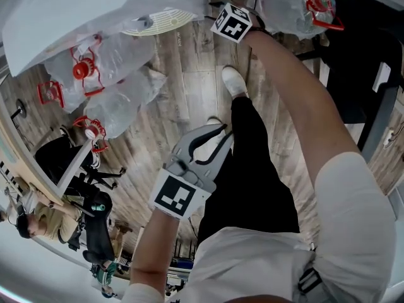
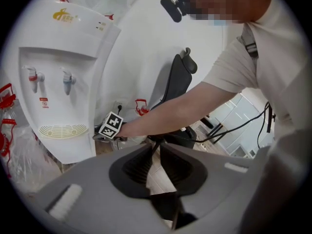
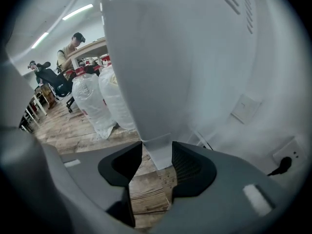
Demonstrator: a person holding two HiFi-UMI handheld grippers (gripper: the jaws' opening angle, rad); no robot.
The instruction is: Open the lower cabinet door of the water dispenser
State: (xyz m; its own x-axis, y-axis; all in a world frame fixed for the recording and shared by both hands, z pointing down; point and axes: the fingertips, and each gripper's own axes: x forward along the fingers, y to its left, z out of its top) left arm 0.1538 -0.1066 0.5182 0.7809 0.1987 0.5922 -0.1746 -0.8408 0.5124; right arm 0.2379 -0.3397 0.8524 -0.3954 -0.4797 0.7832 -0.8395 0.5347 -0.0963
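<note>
The white water dispenser (image 2: 73, 57) stands at the left of the left gripper view, with two taps and a drip grille; its lower cabinet door (image 2: 73, 147) is shut. In the head view its top (image 1: 76, 11) fills the upper left. My right gripper (image 3: 157, 147) is open low at the dispenser's side (image 3: 170, 57), and a white bottom corner edge of it lies between the jaws. Only its marker cube (image 1: 231, 22) shows in the head view. My left gripper (image 2: 155, 150) hangs back above the floor, shut and holding nothing (image 1: 218, 130).
Bagged water bottles with red caps lie left of the dispenser (image 1: 107, 68) and stand beyond it (image 3: 92, 101). An office chair (image 2: 178, 87) is behind my right arm. A wall socket with a plug (image 3: 287, 162) sits low on the right. People sit at a desk (image 3: 73, 45).
</note>
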